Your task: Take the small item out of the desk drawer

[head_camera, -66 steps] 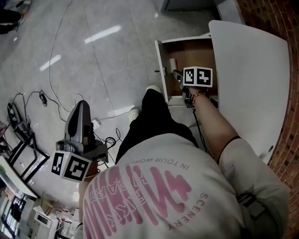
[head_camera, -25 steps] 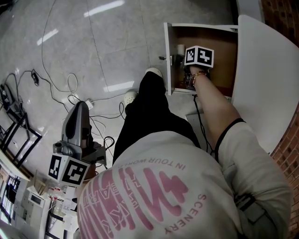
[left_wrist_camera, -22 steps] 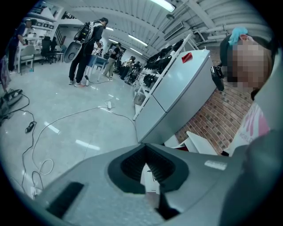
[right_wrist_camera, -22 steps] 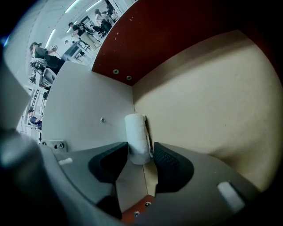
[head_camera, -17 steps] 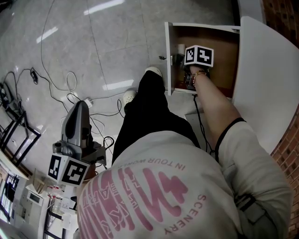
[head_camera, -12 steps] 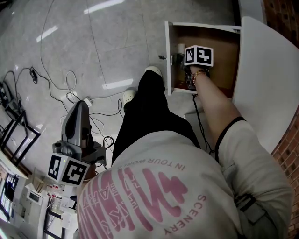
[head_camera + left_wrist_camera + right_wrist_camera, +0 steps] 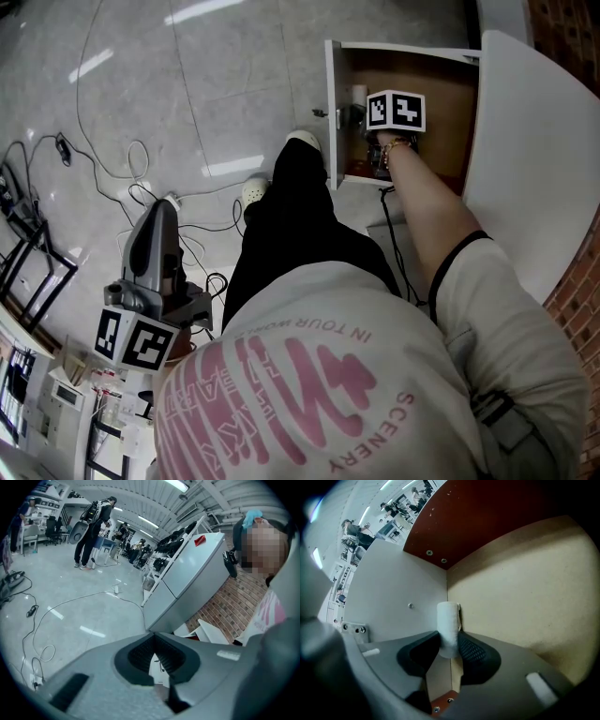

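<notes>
While the small white roll (image 7: 447, 620), upright in a corner of the drawer (image 7: 534, 597), is being pinched, seemingly on both sides, by the just-closing jaws of the right gripper (image 7: 449, 641), the grip is best being firmed before any straight lift.

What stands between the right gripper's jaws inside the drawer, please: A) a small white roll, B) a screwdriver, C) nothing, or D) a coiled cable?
A: a small white roll stands between the jaws of the right gripper, which have just been closing on it.
</notes>
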A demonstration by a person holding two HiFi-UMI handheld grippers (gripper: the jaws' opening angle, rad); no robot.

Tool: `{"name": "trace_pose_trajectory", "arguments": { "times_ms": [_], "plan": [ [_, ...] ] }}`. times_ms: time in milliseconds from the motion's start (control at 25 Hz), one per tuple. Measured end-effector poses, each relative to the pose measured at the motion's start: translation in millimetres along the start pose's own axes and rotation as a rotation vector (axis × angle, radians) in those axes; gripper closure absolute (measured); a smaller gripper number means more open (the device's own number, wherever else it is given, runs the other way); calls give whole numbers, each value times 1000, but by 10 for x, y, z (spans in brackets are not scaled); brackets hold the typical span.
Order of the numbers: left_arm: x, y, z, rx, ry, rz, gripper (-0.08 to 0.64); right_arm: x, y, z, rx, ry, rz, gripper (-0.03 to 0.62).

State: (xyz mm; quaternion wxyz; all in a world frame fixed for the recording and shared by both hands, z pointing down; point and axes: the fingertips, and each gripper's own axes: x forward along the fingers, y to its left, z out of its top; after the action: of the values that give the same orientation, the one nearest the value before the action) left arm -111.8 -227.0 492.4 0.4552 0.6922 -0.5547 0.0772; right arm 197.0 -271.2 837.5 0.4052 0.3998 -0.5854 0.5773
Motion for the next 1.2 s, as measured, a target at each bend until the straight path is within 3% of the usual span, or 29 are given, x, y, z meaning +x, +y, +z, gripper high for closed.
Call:
{"name": "trace_pose_trajectory", "arguments": {
  "times_ms": [600,1200],
  "plan": [
    [-158,-29,-39,-43,-39,10,557,-73,21,-6,-23,-6,-67,462],
    [-483,35,-91,-67,-96,-8,557,-298,127,-224,22,-50,-162,463]
  ]
}}
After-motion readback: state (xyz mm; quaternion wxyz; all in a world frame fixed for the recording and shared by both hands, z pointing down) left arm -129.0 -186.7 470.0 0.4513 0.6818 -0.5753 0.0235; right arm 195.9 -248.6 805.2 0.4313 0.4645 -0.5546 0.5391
